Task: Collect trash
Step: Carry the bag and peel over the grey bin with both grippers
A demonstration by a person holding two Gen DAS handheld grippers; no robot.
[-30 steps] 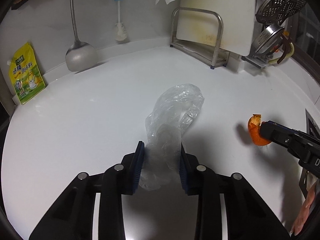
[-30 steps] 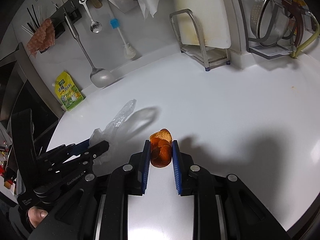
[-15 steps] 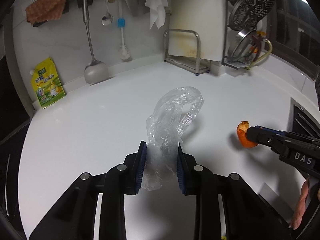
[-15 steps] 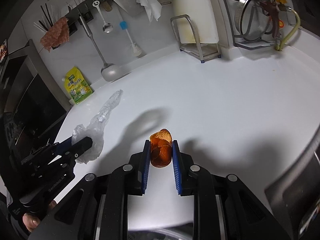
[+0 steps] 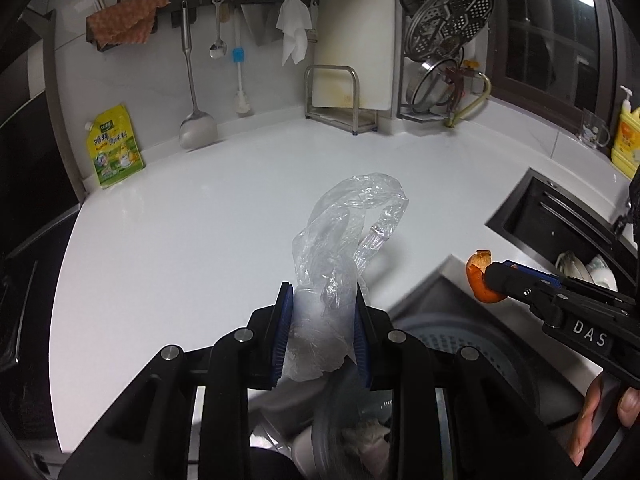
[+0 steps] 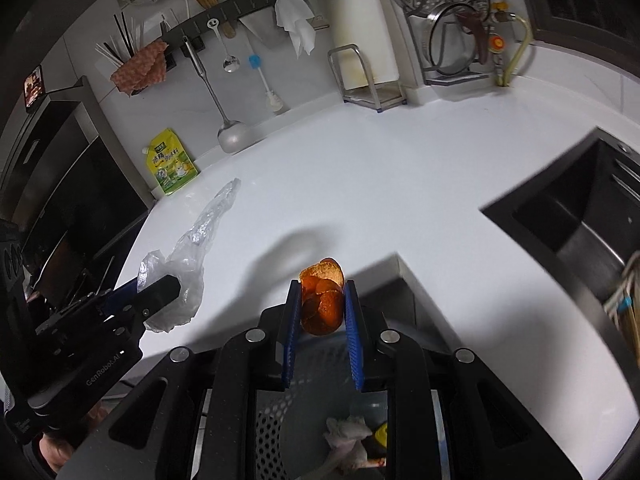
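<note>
Hanging right over the bin now, both loads gripped and ready to go! Nearest of all, below the fingers, sits the perforated grey trash basket [image 6: 280,412], with some crumpled pale scraps already lying inside, though what exactly they are is hard to tell from this angle. Just above it the right gripper [image 6: 322,312] has its blue pads clamped narrow on the orange peel [image 6: 321,300], a curled, glossy piece with a paler, rougher edge sticking up past the fingertips. Over to the side, the left gripper [image 5: 320,332] is pinched tight on the plastic bag [image 5: 340,248], thin, clear and crinkled, its loose end standing up above the fingers.

So the picking up looks done for these two pieces; what is left, by my reading, is the release into the basket, which has not happened yet.

Farther out, the white counter [image 5: 180,220] shows no other loose litter that I can make out. Beyond it a yellow seasoning pouch [image 5: 114,146] leans on the wall beside the ladle [image 5: 196,128], and the dark sink [image 6: 580,216] opens off to the right.
</note>
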